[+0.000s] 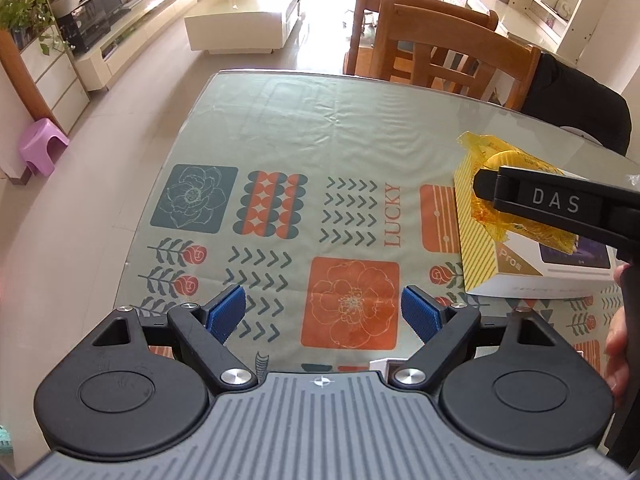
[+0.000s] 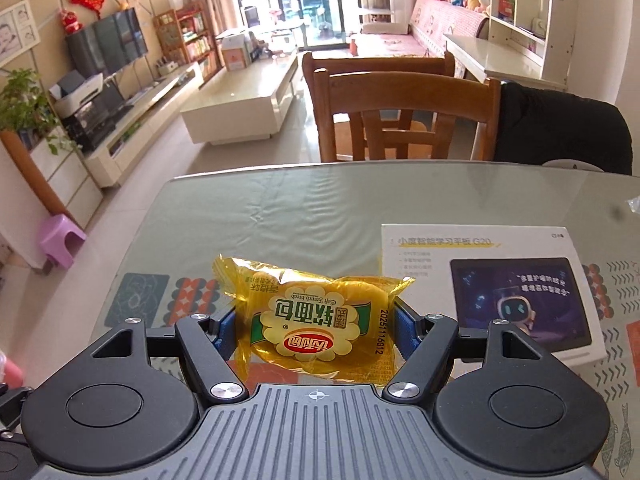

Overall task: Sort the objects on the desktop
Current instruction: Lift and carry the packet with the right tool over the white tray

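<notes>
I am clamping the bread packet [image 2: 316, 320] between the blue ribbed pads [image 2: 406, 330] of my right gripper [image 2: 316, 332], and I am holding it up off the table [image 2: 304, 216], just left of the white box [image 2: 492, 292]. In the left view the packet is hanging over the box's left end. My left gripper [image 1: 323, 312] is hovering spread wide with nothing in it, nearer to me than the box and well to its left.

The main risk I am judging: the wrapper is thin, slick, crinkly yellow film around a soft roll, so it may be sliding in the pads or squashing if I squeeze harder. I am also gripping it low, so the loose crimped end beyond the pads could be flopping and catching the box edge.

The box is flat, stiff cardboard with sharp corners and a printed tablet picture. Beyond it the table is smooth glass over a patterned cloth, so anything dropped could be skidding. Past the far edge wooden chairs [image 2: 400, 112] are standing
</notes>
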`<move>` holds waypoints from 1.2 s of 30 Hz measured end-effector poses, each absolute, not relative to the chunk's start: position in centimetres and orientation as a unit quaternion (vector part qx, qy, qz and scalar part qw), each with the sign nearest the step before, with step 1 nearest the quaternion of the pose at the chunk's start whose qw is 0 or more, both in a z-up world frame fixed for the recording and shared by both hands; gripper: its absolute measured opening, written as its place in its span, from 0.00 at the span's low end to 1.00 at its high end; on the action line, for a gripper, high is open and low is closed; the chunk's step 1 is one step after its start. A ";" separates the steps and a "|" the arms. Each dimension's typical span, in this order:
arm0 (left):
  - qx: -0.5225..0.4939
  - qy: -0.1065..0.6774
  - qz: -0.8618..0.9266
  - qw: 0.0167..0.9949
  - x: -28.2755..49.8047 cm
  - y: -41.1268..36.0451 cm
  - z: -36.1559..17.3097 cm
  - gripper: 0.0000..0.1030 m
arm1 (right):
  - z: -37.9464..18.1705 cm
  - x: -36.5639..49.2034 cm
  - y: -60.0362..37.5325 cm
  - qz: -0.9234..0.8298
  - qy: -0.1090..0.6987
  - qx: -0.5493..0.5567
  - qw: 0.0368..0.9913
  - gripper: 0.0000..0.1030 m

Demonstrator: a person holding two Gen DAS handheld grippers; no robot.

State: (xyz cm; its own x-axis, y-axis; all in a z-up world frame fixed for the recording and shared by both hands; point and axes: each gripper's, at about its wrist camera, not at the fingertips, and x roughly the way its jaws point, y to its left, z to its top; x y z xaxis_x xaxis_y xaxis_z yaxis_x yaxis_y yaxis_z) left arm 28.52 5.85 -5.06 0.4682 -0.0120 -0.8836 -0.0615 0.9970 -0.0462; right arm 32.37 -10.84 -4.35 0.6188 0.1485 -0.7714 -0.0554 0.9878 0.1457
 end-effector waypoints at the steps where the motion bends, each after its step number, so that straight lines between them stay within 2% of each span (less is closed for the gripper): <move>1: -0.035 0.515 0.012 0.856 28.1 5.5 -5.0 1.00 | -4.2 31.8 -11.4 0.053 0.432 0.055 0.899 0.69; 10: -0.026 0.519 0.009 0.854 24.6 3.0 -5.0 1.00 | -4.6 26.0 -17.1 0.023 0.437 0.061 0.897 0.69; 23: -0.015 0.531 0.024 0.847 21.4 0.8 -5.6 1.00 | -10.5 16.3 -20.2 0.033 0.519 0.056 0.852 0.69; 36: -0.003 0.541 0.025 0.840 19.7 -0.8 -6.5 1.00 | -16.3 14.7 -18.5 0.054 0.589 0.045 0.805 0.69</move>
State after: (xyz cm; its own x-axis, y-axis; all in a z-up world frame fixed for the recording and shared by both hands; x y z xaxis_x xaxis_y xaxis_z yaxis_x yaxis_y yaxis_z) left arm 19.74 -0.79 -6.46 0.4127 0.0395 -0.9100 -0.0457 0.9987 0.0227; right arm 14.72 -18.50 -16.31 0.2997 0.1400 -0.9437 -0.0351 0.9901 0.1358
